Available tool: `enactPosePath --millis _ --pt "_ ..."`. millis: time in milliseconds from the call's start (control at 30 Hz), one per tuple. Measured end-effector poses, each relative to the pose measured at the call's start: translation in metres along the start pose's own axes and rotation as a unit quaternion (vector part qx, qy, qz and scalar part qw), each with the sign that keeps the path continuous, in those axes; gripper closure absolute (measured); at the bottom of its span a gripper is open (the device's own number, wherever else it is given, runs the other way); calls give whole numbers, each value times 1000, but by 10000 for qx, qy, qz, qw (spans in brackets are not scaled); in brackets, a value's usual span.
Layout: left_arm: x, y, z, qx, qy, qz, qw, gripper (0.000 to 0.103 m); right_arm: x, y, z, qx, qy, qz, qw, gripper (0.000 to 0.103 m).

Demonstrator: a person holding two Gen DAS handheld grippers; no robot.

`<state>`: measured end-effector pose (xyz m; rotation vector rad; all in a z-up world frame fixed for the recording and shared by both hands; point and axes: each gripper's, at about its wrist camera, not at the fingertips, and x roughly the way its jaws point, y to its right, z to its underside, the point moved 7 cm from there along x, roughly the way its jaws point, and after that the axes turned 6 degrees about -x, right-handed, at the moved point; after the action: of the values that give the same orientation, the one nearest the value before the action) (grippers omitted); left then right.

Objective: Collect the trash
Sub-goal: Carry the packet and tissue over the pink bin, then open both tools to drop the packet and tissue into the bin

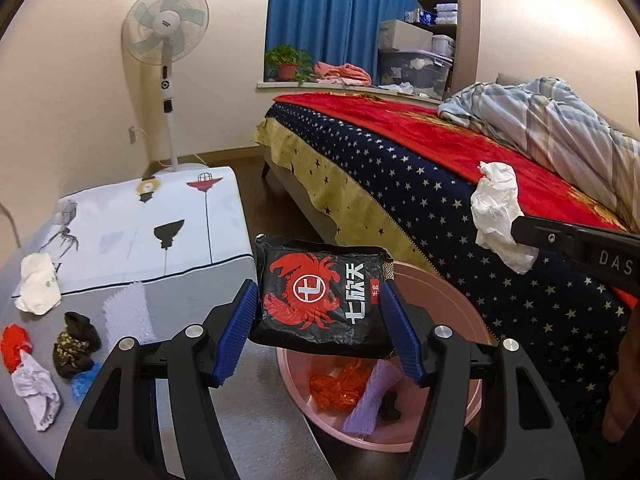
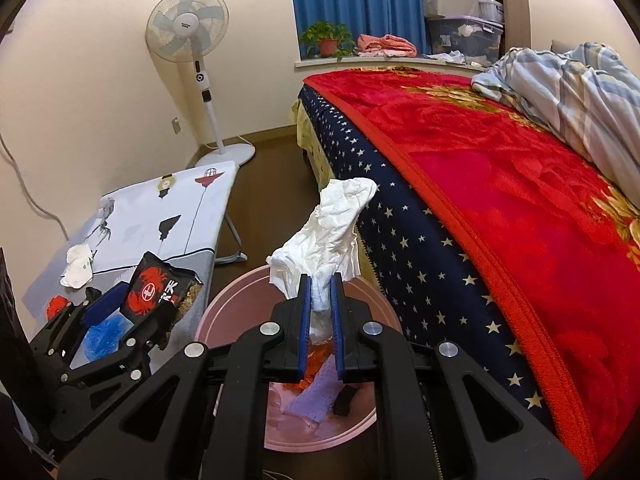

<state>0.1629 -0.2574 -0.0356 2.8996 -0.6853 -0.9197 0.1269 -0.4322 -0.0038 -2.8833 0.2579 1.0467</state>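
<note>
Starting at the left, we are looking at a low table [image 1: 120, 216] with scraps still lying on it: a crumpled white tissue [image 1: 38, 288], a dark patterned rag [image 1: 74, 344], something red [image 1: 14, 346] and another white scrap [image 1: 38, 392]. We cannot make out just what the red piece is from here.

Moving inward, we are holding a black snack bag with a red crab on it [image 1: 320, 300] in our left gripper [image 1: 318, 334]. Its pads are pressing on the bag's two short ends, so the jaws are standing fairly wide, and the bag's long axis is running straight across from pad to pad. The bag is hanging just over the near-left rim of the pink basin [image 1: 460, 312] on the floor.

Further right, our right gripper [image 2: 322, 320] is squeezed nearly together, pinching a wad of white paper [image 2: 332, 228] by its lower end, with the rest standing up and out beyond the fingertips. That wad is hanging right over the basin's mouth, where orange plastic [image 2: 318, 356] and a lilac cloth [image 2: 316, 396] are already lying.

At the far right the bed with its red blanket [image 2: 500, 184] is running beside the basin.

We judge the right hand to be better centred over the basin for dropping; the left bag is wanting a small shift rightward first.
</note>
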Motion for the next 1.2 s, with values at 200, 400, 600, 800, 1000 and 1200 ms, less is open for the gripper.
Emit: enactPosePath --millis 200,400,600,800,1000,1200 --pt "11 3 4 -52 -103 72 9999 41 6 2 2 36 -65 71 9999 93" --pt "19 12 8 -26 -191 172 9997 41 9 3 3 48 -90 131 9999 93" --pt "23 16 11 -9 -247 213 9995 41 10 6 4 79 -96 148 9998 92" --pt "27 19 12 -99 -336 408 9986 33 9 8 3 128 -55 181 9997 68" --pt "22 11 13 -146 -348 334 9987 32 4 11 1 204 28 243 9995 55" --pt "9 4 9 -118 -236 290 9992 32 -3 7 0 169 150 163 9996 55"
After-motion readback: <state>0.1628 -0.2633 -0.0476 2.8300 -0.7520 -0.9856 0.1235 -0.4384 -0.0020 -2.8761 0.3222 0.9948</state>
